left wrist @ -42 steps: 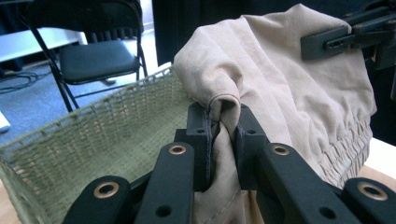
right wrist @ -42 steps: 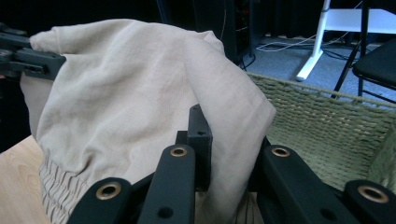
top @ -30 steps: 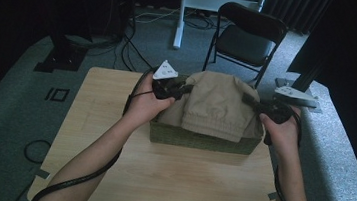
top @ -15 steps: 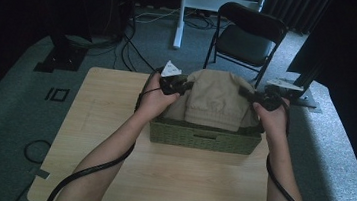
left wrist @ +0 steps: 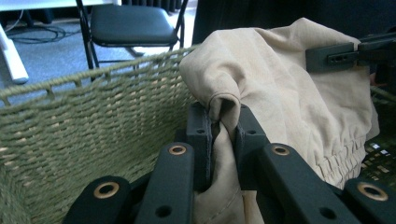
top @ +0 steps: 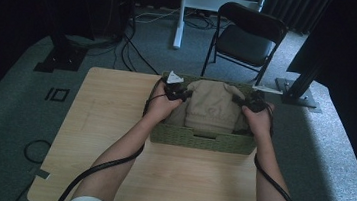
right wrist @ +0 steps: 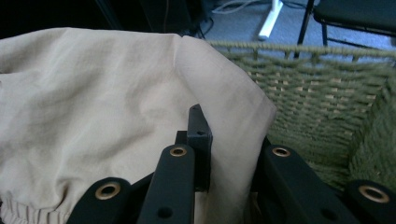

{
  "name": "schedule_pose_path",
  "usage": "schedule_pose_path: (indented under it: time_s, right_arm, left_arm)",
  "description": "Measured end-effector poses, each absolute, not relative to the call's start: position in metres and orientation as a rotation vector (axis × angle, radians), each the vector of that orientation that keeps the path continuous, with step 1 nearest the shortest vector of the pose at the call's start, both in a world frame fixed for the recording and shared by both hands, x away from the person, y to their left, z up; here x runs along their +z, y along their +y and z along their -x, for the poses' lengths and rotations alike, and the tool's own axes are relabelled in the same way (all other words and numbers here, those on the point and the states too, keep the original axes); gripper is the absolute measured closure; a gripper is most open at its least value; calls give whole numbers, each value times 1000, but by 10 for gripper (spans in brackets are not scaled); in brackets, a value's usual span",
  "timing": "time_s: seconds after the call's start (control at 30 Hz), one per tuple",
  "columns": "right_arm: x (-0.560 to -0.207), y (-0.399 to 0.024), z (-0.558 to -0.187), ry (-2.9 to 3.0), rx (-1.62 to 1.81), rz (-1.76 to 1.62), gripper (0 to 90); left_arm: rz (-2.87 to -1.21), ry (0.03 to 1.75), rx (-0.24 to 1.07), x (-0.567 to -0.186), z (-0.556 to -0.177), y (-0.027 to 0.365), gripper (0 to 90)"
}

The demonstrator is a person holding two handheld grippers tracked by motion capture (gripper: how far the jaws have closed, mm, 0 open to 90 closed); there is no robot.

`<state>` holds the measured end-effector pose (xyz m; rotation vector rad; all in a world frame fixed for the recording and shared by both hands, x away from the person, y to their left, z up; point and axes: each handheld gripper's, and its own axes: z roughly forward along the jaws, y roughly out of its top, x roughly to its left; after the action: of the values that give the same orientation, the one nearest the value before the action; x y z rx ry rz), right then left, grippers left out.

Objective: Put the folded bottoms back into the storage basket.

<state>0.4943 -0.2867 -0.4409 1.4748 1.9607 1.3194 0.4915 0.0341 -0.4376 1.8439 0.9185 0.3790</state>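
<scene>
Beige garment [top: 214, 107]: clamped at opposite edges by left gripper [left wrist: 223, 135] and right gripper [right wrist: 229, 140] fingers, inside woven basket [top: 202, 139]. Lower evenly, keeping folds flat; release only once the cloth rests on the basket floor.

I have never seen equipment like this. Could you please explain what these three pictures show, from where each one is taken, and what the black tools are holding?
A person sits at a wooden table and holds a hand tool in each hand; each tool ends in a two-jaw gripper. The high view looks down from above: the left gripper and the right gripper both reach into a green woven basket. The two other pictures come from small cameras that ride on the grippers and look along their black jaws. In the left gripper view, the jaws pinch a fold of a beige folded garment with an elastic hem. In the right gripper view, the jaws clamp its other edge. Behind the table stands a black folding chair.
</scene>
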Motion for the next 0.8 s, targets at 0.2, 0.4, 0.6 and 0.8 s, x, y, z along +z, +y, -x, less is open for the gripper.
schedule_pose_path:
  time_s: [0.2, 0.4, 0.6, 0.8]
  right_arm:
    - [-458, -279, -500, 1999, 1241, -1506, 799]
    - [-465, -273, -506, 2030, 1176, -1531, 798]
    - [-472, -265, -518, 2051, 1083, -1556, 794]
    - [-480, -266, -527, 2060, 1056, -1601, 779]
  left_arm:
    - [-1890, 962, 383, -453, -500, 33, 811]
    - [-1919, 1006, 395, -463, -506, 32, 806]
    - [-1935, 1036, 386, -471, -515, 29, 801]
    - [-1945, 1086, 371, -477, -523, 25, 782]
